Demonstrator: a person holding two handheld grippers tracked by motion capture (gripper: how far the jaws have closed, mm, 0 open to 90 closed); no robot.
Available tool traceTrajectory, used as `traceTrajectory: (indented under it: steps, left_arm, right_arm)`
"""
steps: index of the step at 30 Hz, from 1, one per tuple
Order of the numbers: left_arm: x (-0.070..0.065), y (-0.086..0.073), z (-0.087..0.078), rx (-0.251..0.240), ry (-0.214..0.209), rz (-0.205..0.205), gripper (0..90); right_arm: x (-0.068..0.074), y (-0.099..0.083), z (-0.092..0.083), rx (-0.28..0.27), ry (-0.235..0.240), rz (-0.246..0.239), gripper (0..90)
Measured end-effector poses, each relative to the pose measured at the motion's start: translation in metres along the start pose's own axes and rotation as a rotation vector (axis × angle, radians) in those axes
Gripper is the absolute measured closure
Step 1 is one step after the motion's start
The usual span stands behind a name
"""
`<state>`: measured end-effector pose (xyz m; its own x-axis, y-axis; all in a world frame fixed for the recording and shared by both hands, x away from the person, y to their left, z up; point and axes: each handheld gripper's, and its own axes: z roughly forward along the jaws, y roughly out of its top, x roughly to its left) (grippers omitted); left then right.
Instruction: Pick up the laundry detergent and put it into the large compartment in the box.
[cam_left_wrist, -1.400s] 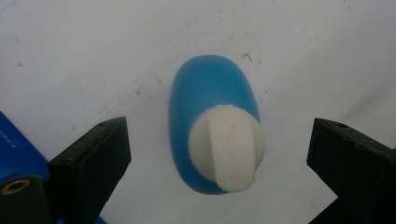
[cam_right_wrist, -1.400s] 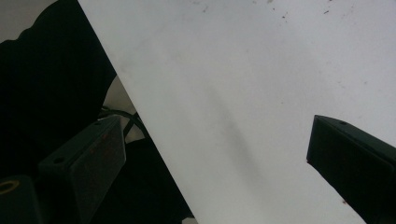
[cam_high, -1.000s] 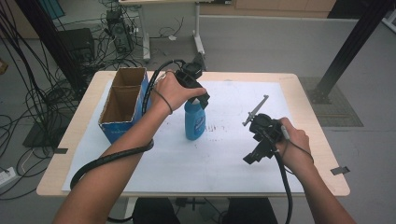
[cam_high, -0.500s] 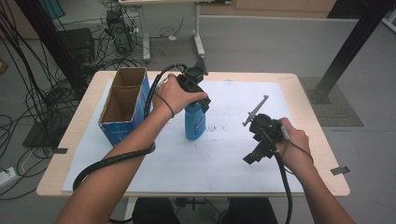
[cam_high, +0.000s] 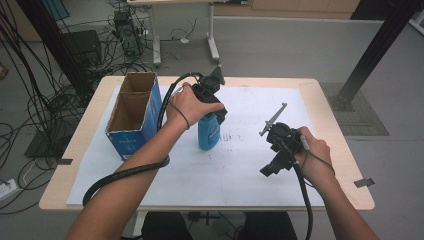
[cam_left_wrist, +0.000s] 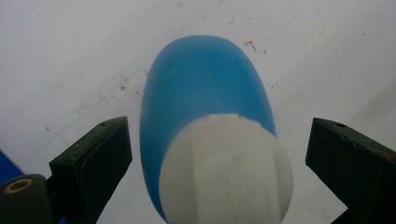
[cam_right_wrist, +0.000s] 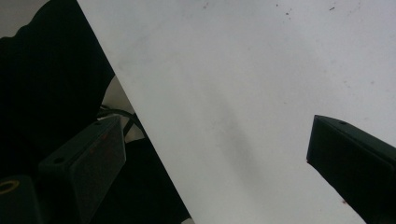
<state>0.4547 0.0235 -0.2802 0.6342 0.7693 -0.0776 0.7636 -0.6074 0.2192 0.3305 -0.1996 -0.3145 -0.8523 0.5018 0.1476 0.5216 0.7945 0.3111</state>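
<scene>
High view, setting: a wooden table (cam_high: 330, 105) covered by a white paper sheet (cam_high: 235, 165); a person's forearms come in from the bottom edge.
Blue bottle: the blue bottle (cam_high: 208, 131) stands upright on the sheet, near the middle of the table and a little toward the left side, just right of the cardboard box (cam_high: 134, 116).
Bottle cap: in the left gripper view a white ribbed cap (cam_left_wrist: 226, 170) tops the blue body, seen from above, with the sheet behind it.
Left gripper: the left gripper (cam_left_wrist: 219, 154) hangs over the bottle, pointed down at it; in the high view the left hand (cam_high: 192, 103) covers the bottle's top.
Left jaws: spread wide, one black jaw on each side of the cap, with white sheet visible between each jaw and the bottle; neither touches it.
Right gripper: the right gripper (cam_high: 276, 150) is held above the sheet on the right side of the table, well apart from the bottle, gripped by the right hand (cam_high: 312, 155).
Right jaws: spread apart in the right gripper view, with bare sheet between them and nothing held.
Box: open at the top, blue on its near face, standing at the left edge of the sheet.
Cables: a thick black cable (cam_high: 125, 172) trails from the left gripper along the left forearm; another runs from the right gripper along the right forearm.
</scene>
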Motion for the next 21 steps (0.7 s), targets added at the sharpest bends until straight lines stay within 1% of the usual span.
traceTrajectory:
  steps: [17, 18, 21]
  left_arm:
    - [0.0021, 0.0008, 0.0028, 0.007, 0.003, -0.001, 7.3]
    - [0.002, 0.0007, 0.0028, 0.0, 0.002, -0.007, 7.3]
    - [0.0027, 0.0007, 0.0023, -0.001, 0.004, -0.009, 7.3]
  right_arm:
    - [-0.0022, -0.0014, 0.0004, 0.001, 0.001, 0.006, 4.2]
    - [-0.0022, -0.0012, 0.0005, 0.004, 0.002, 0.005, 4.2]
    - [-0.0021, -0.0011, 0.0008, 0.001, -0.001, 0.007, 4.2]
